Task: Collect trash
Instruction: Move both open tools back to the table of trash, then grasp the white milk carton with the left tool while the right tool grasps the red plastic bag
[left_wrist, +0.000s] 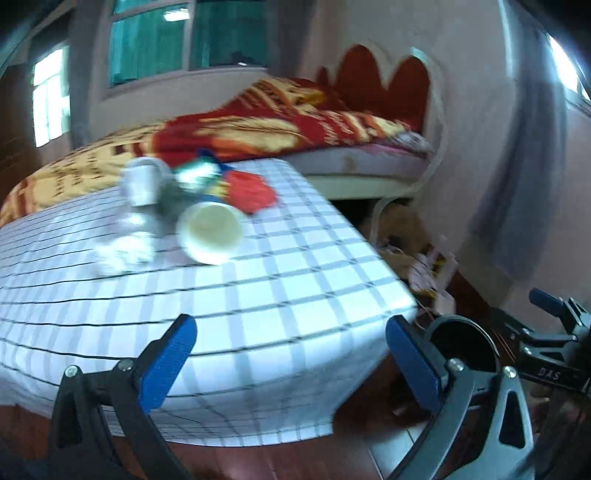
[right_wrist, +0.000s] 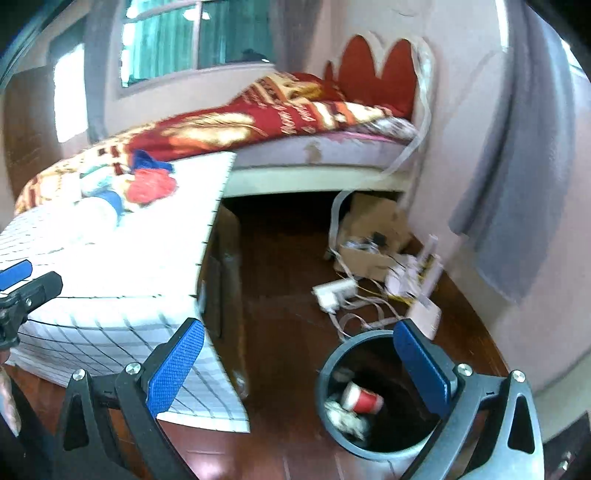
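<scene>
Both tools gape empty: left tool (left_wrist: 291, 354) over the table edge (left_wrist: 369, 325), right tool (right_wrist: 299, 363) above the bin (right_wrist: 328, 369).

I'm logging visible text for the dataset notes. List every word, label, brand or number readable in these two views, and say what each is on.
"DAS": white letters on the black frame of the right gripper, seen at the edge of the left wrist view.
Blanket on the bed: rows of pale lettering, too blurred to read.
Wrappers and cups on the table: print too blurred to read.
Red cup in the bin: no readable text.
</scene>
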